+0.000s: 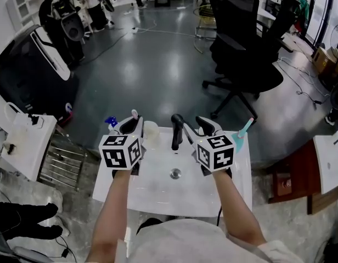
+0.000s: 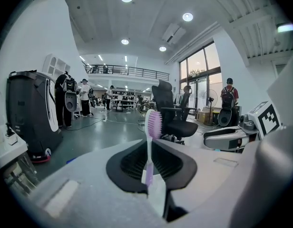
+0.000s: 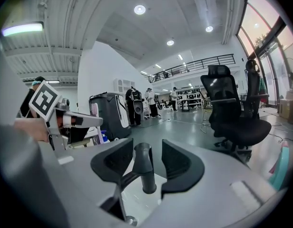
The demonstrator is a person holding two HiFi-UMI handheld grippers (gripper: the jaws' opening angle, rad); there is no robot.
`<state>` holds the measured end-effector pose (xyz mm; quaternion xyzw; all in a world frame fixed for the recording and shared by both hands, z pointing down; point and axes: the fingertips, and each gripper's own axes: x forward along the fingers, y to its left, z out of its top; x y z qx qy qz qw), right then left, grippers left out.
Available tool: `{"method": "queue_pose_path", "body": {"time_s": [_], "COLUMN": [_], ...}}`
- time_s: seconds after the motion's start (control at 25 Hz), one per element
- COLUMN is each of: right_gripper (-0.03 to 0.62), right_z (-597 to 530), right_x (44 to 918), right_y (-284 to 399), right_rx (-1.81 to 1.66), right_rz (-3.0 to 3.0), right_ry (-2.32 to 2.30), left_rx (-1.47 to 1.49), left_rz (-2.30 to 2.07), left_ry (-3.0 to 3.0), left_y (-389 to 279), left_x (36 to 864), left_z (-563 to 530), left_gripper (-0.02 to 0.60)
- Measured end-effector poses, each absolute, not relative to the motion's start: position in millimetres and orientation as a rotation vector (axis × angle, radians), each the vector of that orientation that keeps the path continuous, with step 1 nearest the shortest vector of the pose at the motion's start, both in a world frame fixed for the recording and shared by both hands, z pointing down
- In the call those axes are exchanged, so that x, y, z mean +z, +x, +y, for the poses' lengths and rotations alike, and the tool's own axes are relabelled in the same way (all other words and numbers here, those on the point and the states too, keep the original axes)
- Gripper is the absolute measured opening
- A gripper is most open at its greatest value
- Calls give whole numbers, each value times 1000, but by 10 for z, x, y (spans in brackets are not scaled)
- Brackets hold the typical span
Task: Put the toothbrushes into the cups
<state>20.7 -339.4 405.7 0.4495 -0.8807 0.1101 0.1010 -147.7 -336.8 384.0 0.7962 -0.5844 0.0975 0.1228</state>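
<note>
Left gripper point(image 1: 131, 125) pinched the purple toothbrush point(image 2: 153, 124) upright, bristles uppermost, just left of the white cup point(image 1: 151, 132) on the sink point(image 1: 158, 188). Right gripper point(image 1: 204, 126) jaws stood apart, empty, near the faucet point(image 3: 144, 167).

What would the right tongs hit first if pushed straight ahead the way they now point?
Most likely the black faucet. In the right gripper view it stands upright dead ahead, framed by the open jaws of the right tongs. How far ahead of the jaws it stands is unclear.
</note>
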Motion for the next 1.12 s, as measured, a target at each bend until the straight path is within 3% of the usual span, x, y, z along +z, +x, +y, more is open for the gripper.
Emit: {"method": "queue_pose_path", "body": {"time_s": [1.12], "right_gripper": [193], "right_z": [-3365], "right_x": [4209], "right_y": [-17], "right_rx": [339], "right_rz": [-2383], "right_ry": [1596], "left_rx": [326], "left_rz": [-1337], "left_ry": [2494], "left_y": [-1537], "left_x": [4393], "left_z": [-3924], "left_gripper": [31]}}
